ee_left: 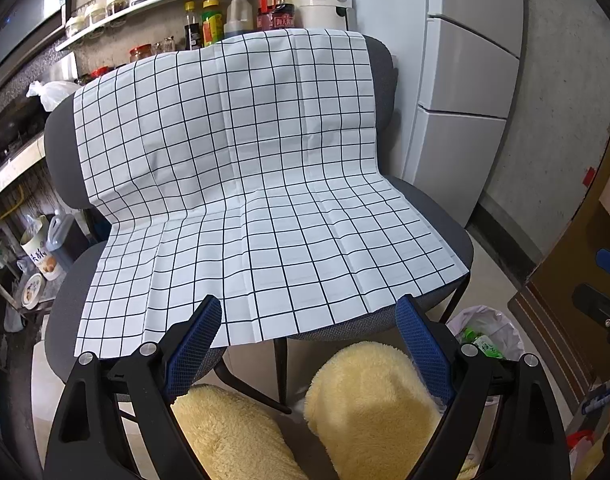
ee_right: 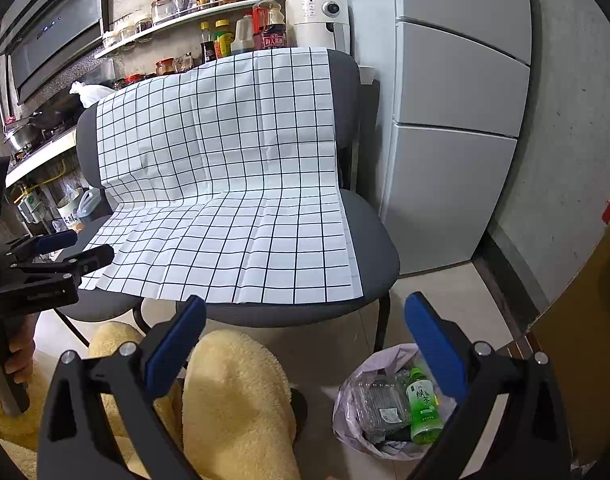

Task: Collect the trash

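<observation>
Right claw (ee_right: 305,344): open, empty, at the frame's lower centre.
Left claw (ee_left: 309,332): open, empty.
Trash bag (ee_right: 357,384): lower right, just beside the right claw, holding a green bottle (ee_right: 423,408).
Cloth (ee_right: 233,184): bare, above centre.
Nearer hand: right.

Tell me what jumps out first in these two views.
The white black-grid cloth draped over two grey chairs fills the middle. Right of the chairs, on the floor, a bagged bin already holds a green tea bottle and clear plastic packaging. Both tongs, left and right, are open and hold nothing.
</observation>
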### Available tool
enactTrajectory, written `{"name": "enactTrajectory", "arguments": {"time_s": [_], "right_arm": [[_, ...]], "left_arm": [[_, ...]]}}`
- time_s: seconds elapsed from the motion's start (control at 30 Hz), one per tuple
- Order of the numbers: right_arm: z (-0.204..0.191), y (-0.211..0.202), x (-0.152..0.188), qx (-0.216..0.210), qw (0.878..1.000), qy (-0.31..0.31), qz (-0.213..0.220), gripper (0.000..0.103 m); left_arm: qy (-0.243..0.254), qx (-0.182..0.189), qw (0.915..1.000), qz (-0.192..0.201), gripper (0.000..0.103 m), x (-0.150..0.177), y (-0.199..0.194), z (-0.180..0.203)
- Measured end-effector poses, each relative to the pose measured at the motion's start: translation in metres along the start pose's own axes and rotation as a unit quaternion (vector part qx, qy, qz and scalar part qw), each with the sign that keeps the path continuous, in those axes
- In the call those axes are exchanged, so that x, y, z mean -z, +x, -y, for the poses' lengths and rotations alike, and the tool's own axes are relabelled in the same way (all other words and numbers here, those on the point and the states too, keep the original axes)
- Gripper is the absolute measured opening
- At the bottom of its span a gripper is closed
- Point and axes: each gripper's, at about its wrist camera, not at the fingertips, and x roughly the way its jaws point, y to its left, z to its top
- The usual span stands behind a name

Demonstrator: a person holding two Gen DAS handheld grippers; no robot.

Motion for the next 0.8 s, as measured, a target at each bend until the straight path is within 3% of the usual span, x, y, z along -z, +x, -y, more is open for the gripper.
{"name": "enactTrajectory", "arguments": {"time_s": [0.53, 0.67, 0.8], "right_arm": [[0.001, 0.019, -0.001, -0.009, 1.0, -0.001, -0.013, 0.097], [-0.002, 0.055, -0.004, -0.021, 0.999, 0.003, -0.046, 0.097], [-0.016, 0.112, -0.01, -0.045, 0.995, -0.007, -0.084, 0.097]], "left_arm": [[0.013, 0.002, 0.9998, 0.015, 0.088, 0.0, 0.006, 0.0], [-0.004, -0.007, 0.9998, -0.02, 0.088, 0.004, 0.035, -0.015], [-0.04, -0.026, 0.9963, -0.071, 0.088, 0.01, 0.083, -0.053]]}}
